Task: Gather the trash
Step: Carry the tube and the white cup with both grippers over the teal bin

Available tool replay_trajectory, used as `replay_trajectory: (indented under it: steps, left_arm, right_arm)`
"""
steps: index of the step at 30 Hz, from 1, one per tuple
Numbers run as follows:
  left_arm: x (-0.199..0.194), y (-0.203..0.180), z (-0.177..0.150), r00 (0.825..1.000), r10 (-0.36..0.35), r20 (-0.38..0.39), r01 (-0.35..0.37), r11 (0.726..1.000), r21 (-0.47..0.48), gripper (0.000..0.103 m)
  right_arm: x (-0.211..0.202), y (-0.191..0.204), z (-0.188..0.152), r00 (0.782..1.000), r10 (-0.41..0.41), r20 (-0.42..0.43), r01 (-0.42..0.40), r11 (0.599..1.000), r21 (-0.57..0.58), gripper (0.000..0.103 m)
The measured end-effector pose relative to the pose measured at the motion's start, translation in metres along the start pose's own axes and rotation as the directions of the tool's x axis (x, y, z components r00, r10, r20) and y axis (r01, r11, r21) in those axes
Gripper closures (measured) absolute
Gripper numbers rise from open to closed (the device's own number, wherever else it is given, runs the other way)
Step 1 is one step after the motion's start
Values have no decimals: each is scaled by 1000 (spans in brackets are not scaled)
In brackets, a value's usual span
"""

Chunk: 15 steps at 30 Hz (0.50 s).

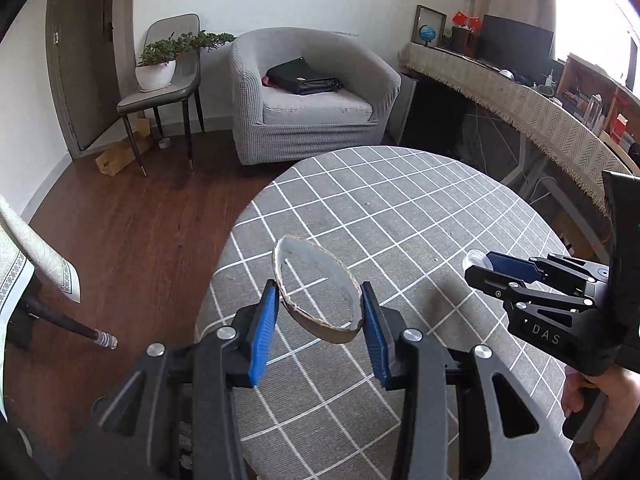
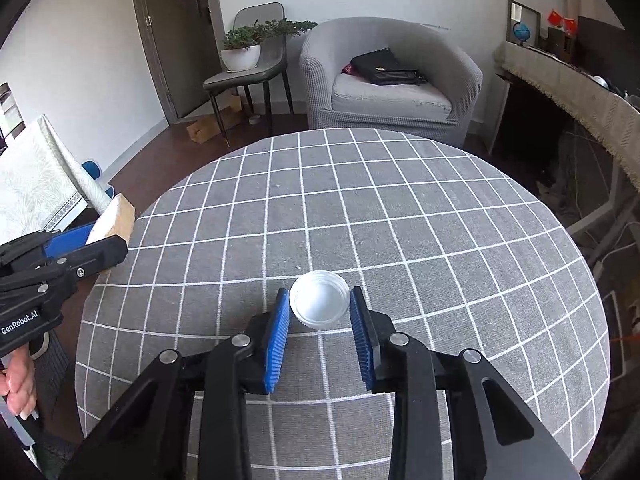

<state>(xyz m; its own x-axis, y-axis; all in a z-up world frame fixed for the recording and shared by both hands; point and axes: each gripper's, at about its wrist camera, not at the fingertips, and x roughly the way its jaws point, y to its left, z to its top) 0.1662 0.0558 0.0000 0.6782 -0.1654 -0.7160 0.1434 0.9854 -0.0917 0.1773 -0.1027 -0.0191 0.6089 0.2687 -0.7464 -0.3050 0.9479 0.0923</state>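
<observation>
My left gripper (image 1: 319, 304) is shut on a squashed cardboard ring (image 1: 316, 288), an empty tape core, held above the round table's left part; the ring also shows in the right wrist view (image 2: 114, 218). My right gripper (image 2: 320, 304) is shut on a white plastic lid (image 2: 319, 299), held between its blue pads over the grey checked tablecloth (image 2: 360, 208). In the left wrist view the right gripper (image 1: 486, 266) reaches in from the right with the lid's edge (image 1: 476, 258) showing at its tips.
A grey armchair (image 1: 312, 92) with a black bag (image 1: 302, 76) stands beyond the table. A chair with a potted plant (image 1: 160, 64) is left of it. A long cloth-covered desk (image 1: 520, 100) runs along the right. A patterned cloth (image 2: 36, 184) lies at the left.
</observation>
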Motion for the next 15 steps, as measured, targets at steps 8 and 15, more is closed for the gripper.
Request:
replay_trajectory:
  steps: [8, 15]
  left_arm:
    - [-9, 49, -14, 999, 41, -17, -42, 998, -38, 60]
    - [-20, 86, -23, 997, 79, -25, -80, 995, -57, 60]
  right_arm:
    - [6, 49, 18, 996, 92, 18, -91, 995, -49, 73]
    - [11, 95, 29, 983, 180, 21, -177, 979, -97, 72]
